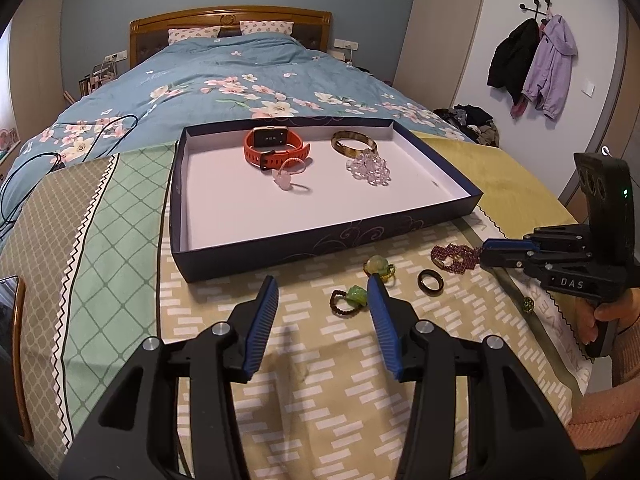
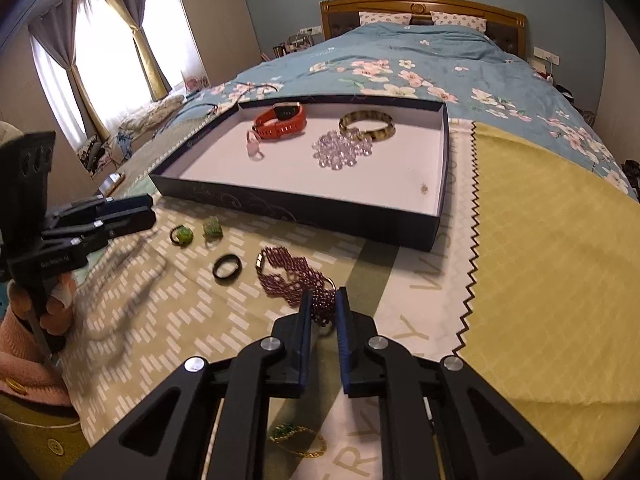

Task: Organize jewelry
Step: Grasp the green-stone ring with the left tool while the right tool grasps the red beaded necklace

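A dark blue tray [image 1: 280,240] [image 2: 304,208] lies on the bed and holds an orange watch [image 1: 276,146] [image 2: 282,120], a tortoiseshell bangle [image 1: 354,144] [image 2: 368,124], clear beads [image 1: 370,168] [image 2: 340,150] and a pink ring [image 1: 286,178] [image 2: 254,148]. In front of it lie two green-stone rings [image 1: 354,298] [image 1: 378,266], a black ring [image 1: 431,281] [image 2: 227,267] and a purple bead bracelet [image 1: 456,258] [image 2: 292,276]. My left gripper [image 1: 323,296] is open beside the green rings. My right gripper [image 2: 323,300] is shut on the bracelet's near end.
Patterned cloths [image 1: 304,380] and a yellow cloth [image 2: 552,264] cover the bed's foot. A green pendant on a gold chain [image 2: 296,438] lies under my right gripper. A phone [image 1: 8,300] lies at the left. Cables [image 1: 48,156] trail over the floral quilt.
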The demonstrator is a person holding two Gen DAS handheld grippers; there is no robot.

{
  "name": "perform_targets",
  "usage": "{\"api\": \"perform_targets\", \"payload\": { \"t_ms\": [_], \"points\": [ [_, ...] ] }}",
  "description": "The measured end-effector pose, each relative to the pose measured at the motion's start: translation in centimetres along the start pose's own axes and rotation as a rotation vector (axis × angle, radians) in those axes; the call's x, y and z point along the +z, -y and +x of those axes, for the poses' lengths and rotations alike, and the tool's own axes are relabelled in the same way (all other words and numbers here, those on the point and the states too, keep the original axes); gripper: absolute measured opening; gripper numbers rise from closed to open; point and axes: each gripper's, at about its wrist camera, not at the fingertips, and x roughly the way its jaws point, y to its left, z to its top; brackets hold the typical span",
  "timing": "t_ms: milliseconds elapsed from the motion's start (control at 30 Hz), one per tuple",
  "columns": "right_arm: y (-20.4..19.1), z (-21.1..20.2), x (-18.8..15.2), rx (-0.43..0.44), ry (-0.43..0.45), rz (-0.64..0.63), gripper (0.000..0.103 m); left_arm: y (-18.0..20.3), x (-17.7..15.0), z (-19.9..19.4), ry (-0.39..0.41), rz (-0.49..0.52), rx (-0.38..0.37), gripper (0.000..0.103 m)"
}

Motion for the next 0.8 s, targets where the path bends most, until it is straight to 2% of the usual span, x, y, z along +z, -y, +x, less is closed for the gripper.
{"api": "perform_targets", "payload": {
  "t_ms": [400,800],
  "points": [
    [-1.8,-1.4,2.0,0.034,0.071,-0.033,0.008,0.4,-0.1,0.1,-0.011,0.016,-0.01,0.045],
    [-2.0,-1.8,2.4,0.051,0.093,-0.02,0.006,1.5,-0.2,1.6,-0.075,0.073,-0.02,0.044]
  ]
}}
